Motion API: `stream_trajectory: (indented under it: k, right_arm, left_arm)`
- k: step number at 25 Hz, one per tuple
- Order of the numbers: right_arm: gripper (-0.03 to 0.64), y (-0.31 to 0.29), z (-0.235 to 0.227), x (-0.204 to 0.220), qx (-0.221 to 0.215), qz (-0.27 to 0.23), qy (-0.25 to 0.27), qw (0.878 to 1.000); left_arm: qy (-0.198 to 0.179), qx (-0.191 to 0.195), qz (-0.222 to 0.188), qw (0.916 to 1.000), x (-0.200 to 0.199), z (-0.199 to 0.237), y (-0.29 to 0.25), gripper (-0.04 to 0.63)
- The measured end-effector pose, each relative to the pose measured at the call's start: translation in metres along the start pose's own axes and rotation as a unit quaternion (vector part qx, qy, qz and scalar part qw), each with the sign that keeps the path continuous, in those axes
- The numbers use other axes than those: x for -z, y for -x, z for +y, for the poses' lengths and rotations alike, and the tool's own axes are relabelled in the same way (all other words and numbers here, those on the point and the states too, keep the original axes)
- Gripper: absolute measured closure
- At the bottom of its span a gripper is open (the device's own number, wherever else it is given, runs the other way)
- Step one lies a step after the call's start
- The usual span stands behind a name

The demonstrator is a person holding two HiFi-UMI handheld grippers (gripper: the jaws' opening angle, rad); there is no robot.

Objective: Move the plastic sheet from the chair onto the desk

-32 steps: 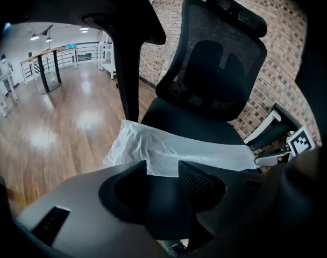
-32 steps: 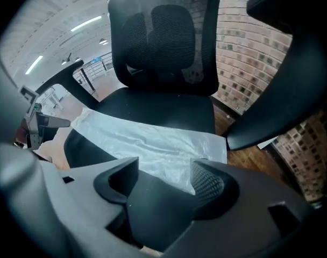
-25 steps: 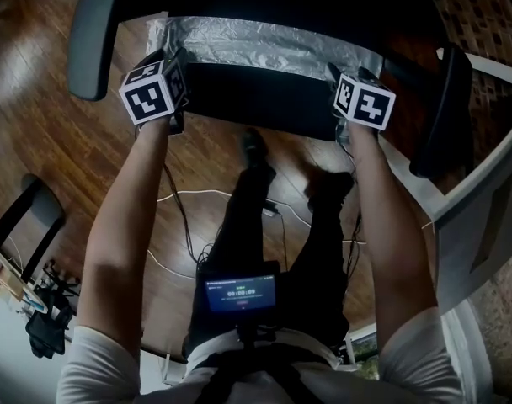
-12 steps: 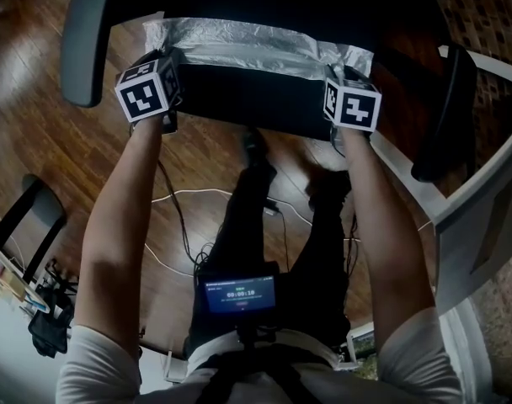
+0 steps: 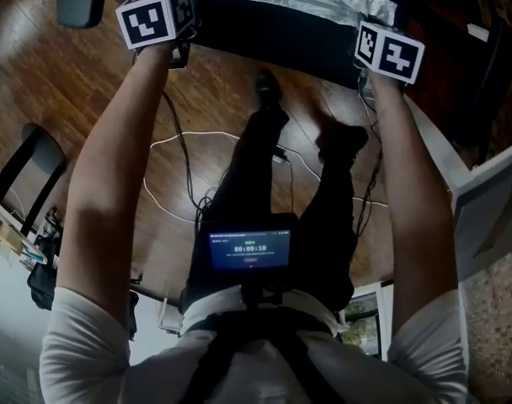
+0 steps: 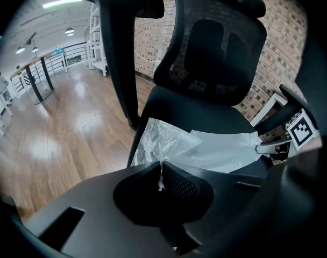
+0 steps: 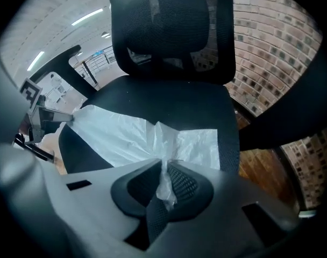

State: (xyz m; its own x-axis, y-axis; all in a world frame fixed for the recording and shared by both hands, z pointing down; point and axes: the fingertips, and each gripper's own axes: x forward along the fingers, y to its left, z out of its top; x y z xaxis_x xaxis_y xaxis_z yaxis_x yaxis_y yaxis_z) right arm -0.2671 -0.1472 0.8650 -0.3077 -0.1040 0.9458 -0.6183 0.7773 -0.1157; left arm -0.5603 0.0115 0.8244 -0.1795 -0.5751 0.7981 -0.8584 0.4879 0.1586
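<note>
I am clamping my left tool (image 6: 159,176) on the left end of the sheet (image 6: 217,147), at the front left corner of the chair (image 6: 196,104) seat. Its jaws have just been closing and are pinching a thin fold of plastic between them. The sheet is lying along the front of the seat, with its long axis running across the chair from side to side. One end is falling to each hand, and neither hand is nearer. At the front right corner of the seat my right tool (image 7: 164,184) has also just been closing and is gripping a bunched fold of the other end. I am judging that the coming lift needs both tools rising together, keeping the sheet stretched between them. I cannot tell where the desk is standing relative to the chair.
</note>
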Motion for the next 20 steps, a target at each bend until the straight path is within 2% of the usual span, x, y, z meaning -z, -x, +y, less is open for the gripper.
stream_trajectory:
  k: [6, 11, 14, 18, 20]
  right_arm:
    - [0.598, 0.006, -0.007, 0.001, 0.013, 0.000, 0.010, 1.000]
    - [0.604, 0.012, -0.004, -0.001, 0.015, -0.004, 0.021, 1.000]
    - [0.606, 0.016, 0.000, -0.002, 0.014, -0.006, 0.033, 0.999]
    - [0.609, 0.022, 0.008, -0.006, 0.009, -0.007, 0.043, 0.999]
    - [0.609, 0.027, 0.011, -0.010, 0.008, -0.006, 0.048, 0.999]
  left_arm:
    - [0.017, 0.026, 0.010, 0.9995, 0.011, -0.012, 0.001, 0.595]
    - [0.030, 0.018, 0.011, 0.9993, 0.016, -0.007, 0.007, 0.595]
    - [0.045, 0.031, 0.005, 0.9985, 0.014, -0.015, 0.014, 0.595]
    - [0.038, 0.035, 0.000, 0.9987, 0.015, -0.014, 0.018, 0.595]
    - [0.048, 0.037, 0.000, 0.9982, 0.014, -0.013, 0.023, 0.595]
